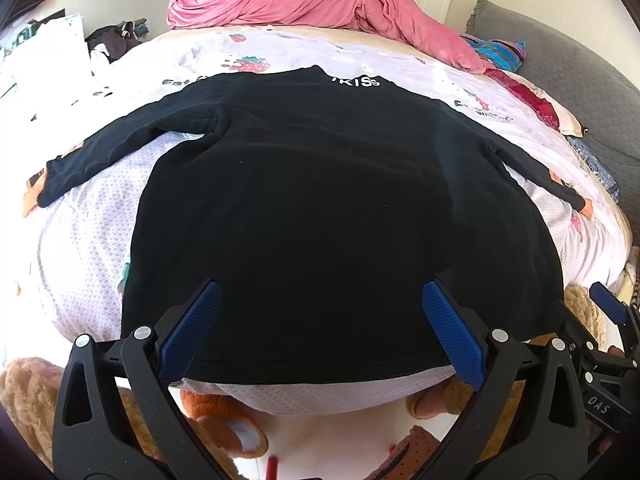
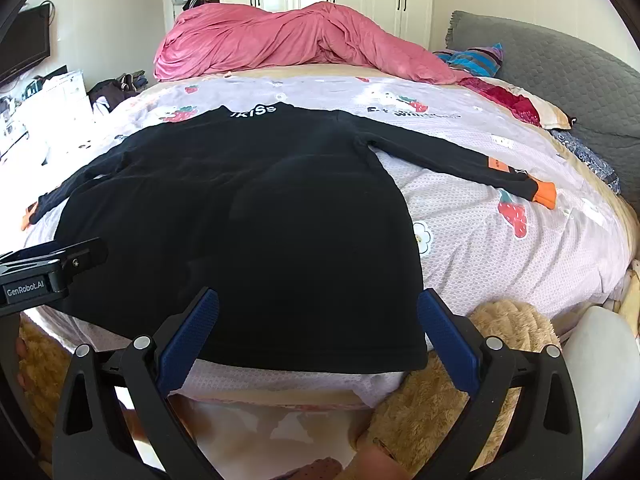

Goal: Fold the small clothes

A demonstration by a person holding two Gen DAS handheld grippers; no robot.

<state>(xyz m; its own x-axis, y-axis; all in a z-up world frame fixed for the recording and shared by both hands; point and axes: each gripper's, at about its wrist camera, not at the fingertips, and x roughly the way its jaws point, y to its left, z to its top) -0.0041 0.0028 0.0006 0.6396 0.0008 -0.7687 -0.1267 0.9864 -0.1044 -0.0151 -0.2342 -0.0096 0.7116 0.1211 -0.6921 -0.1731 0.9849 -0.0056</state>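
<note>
Blue ribbed pads on my left gripper [image 1: 320, 332] stand wide apart, framing the near hem of the black long-sleeved top [image 1: 320, 200] without closing on it. My right gripper [image 2: 318, 336] is spread just as wide over the hem's right-hand corner, nothing between its fingers. I can see the left unit's black body at the edge of the right wrist view, with "GenRobot.AI" printed in white on it; the right unit, seen from the left wrist, carries the letters "DAS".

That top lies flat on the white strawberry-print bedsheet [image 2: 500, 248], sleeves stretched out to both sides, orange cuffs at the ends. White lettering at its collar reads roughly "KISS", the first character unclear. Black print on the sheet starts with "Eat"; I cannot read the rest. Behind it sits a crumpled pink duvet [image 2: 280, 40].
</note>
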